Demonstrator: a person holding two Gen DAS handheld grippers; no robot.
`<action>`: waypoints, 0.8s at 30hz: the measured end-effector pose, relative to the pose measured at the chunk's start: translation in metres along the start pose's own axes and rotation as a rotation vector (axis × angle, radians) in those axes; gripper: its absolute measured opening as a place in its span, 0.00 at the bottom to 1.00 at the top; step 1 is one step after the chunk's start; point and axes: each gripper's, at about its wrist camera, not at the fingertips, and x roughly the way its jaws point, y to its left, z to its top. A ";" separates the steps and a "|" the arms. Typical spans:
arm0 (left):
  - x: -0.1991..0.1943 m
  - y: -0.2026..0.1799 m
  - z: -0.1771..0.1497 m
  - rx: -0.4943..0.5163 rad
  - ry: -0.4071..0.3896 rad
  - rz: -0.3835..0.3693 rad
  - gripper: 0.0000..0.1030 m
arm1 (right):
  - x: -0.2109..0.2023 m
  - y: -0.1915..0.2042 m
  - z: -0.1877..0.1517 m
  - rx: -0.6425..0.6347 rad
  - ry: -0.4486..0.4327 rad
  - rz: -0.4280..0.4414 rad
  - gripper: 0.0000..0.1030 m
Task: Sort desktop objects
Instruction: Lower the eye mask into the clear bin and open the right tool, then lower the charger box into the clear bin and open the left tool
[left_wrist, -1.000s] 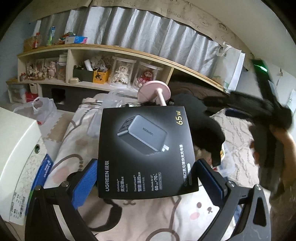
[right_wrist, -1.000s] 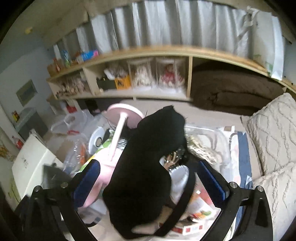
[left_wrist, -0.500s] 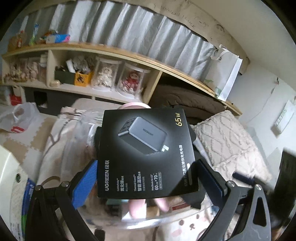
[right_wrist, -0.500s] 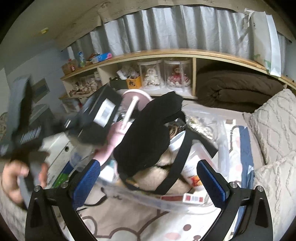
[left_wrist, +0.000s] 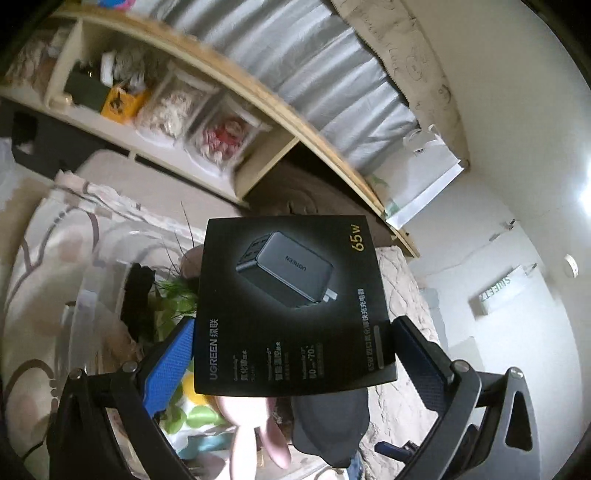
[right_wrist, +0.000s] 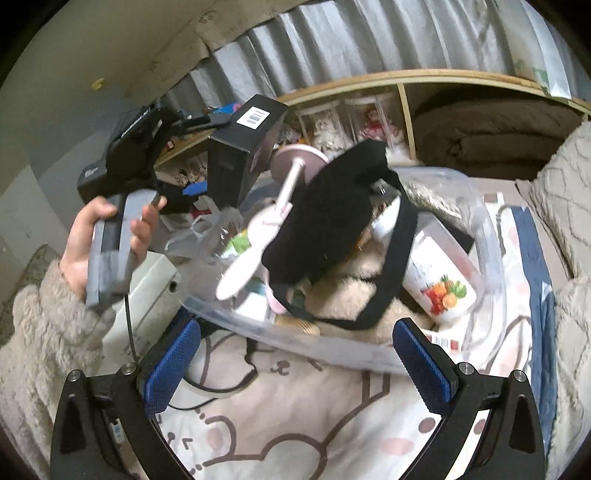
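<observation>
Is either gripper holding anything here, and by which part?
The left gripper clamps the black charger box by its two side edges at the near end. The right gripper is open and holds nothing.

1. Left gripper (left_wrist: 293, 354): black angular frame, silver screws, blue textured pads on the fingers (left_wrist: 173, 363).
2. Right gripper (right_wrist: 295, 365): the same black frame, screws and blue pads.
3. Left hand (right_wrist: 101, 236): fluffy beige sleeve (right_wrist: 44, 332), grey handle, thin black cable, apparently from the handle.
</observation>
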 end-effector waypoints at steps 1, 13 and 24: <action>0.001 0.002 0.002 -0.002 -0.003 0.012 1.00 | 0.001 -0.002 -0.003 0.000 0.005 -0.007 1.00; -0.001 0.067 -0.015 -0.174 -0.101 0.067 1.00 | -0.010 -0.016 -0.035 0.020 0.033 0.000 1.00; 0.000 0.055 -0.020 -0.157 -0.146 0.186 1.00 | -0.008 -0.016 -0.067 0.062 0.026 0.014 1.00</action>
